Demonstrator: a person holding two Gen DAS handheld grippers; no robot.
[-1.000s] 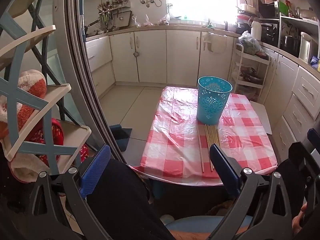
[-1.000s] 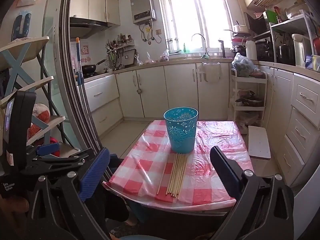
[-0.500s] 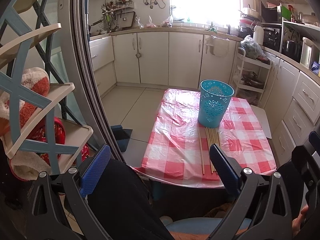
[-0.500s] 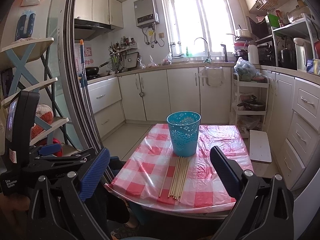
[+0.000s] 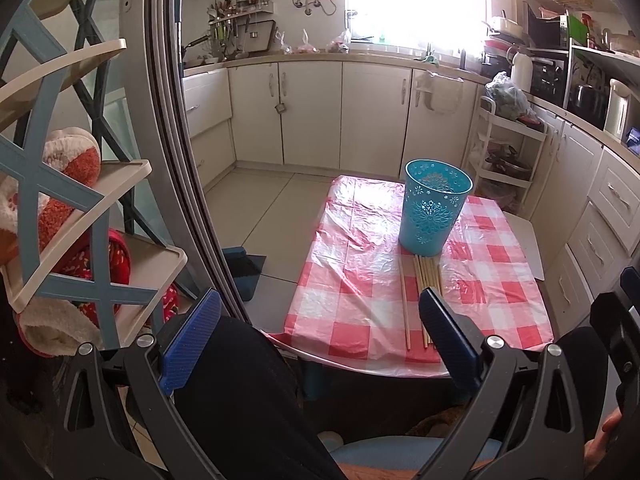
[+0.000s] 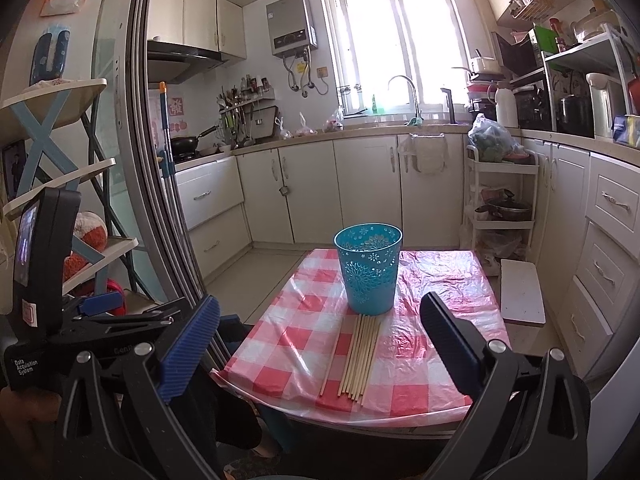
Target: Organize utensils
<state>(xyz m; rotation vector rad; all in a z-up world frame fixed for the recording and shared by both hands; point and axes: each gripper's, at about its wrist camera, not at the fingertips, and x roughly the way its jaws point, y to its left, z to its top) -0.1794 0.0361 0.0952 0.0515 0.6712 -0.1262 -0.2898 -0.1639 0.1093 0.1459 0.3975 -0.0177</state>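
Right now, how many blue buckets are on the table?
1. The blue bucket stands upright near the middle of the checked table, just behind the far ends of the chopsticks. Both views show the whole tabletop, so none seems hidden.

Daylight pours in through the window [image 6: 394, 44] at the back of the kitchen, which is blown out to near white in both views. The room is bright and evenly lit, with soft shadows. Glare sheens the plastic sheet [image 5: 360, 232] over the checked cloth. Fisheye distortion bends the door frame [image 5: 176, 168] and cabinets [image 6: 612, 208] into curves, and the corners darken to black. Focus is sharp overall, with no motion blur.
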